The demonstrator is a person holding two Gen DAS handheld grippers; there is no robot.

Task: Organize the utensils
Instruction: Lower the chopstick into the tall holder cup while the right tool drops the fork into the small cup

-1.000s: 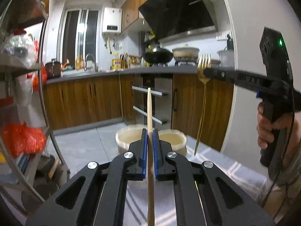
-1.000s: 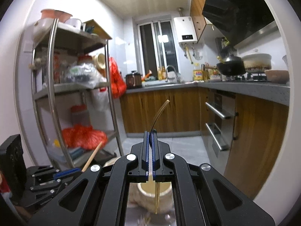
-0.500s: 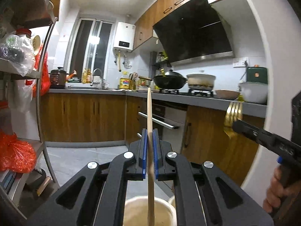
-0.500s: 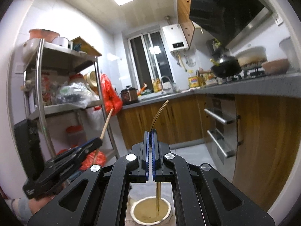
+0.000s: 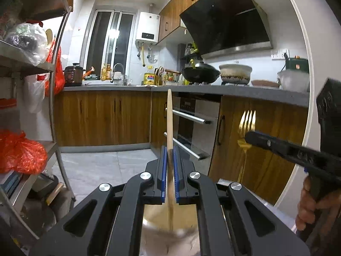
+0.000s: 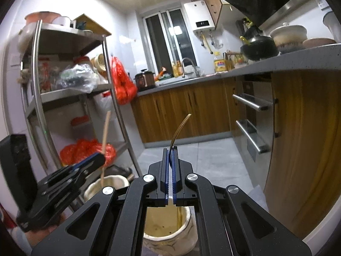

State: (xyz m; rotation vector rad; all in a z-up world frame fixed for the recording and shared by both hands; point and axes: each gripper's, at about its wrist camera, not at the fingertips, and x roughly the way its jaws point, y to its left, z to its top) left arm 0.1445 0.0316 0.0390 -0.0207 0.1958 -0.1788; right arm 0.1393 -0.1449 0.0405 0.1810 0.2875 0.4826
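left claw: [image 5: 169, 170] clamped on a long pale wooden chopstick-like stick [image 5: 169, 123], held near upright, blue pads tight against it on both sides.
right claw: [image 6: 169, 170] clamped on a thin gold metal fork [image 6: 180, 129], tines up, curving away above the pads; handle hangs below them.
landmark: cream ceramic utensil jar [image 6: 170, 237], directly under the right claw; all places below are relative to it.
fork position: handle tip already inside the landmark jar's mouth, near its right inner wall. Cannot tell if it touches the bottom.
second jar: another cream ceramic jar [image 6: 110, 183], just beside the landmark jar on its left, far side.
stick position: over that second jar; from the right wrist view its lower end looks at or just inside the rim. In the left wrist view the jar interior under the claw is blurred, so depth is unclear.
desk: only a sliver of pale cloth-covered desk [image 6: 259, 194] visible right of the landmark jar.
step in hand: my read is lowering both utensils into their jars, one per jar.
how to do well: keep each utensil vertical and centred over its mouth, sink slowly, part the pads only once the lower end is well below the rim.
risk: fork sits close to the landmark jar's wall; a sideways nudge could tip the jar or make the fork clatter. Shift slightly toward centre first.
risk 2: the stick is long and top-heavy above the pads; released high, it may lean and lever out.
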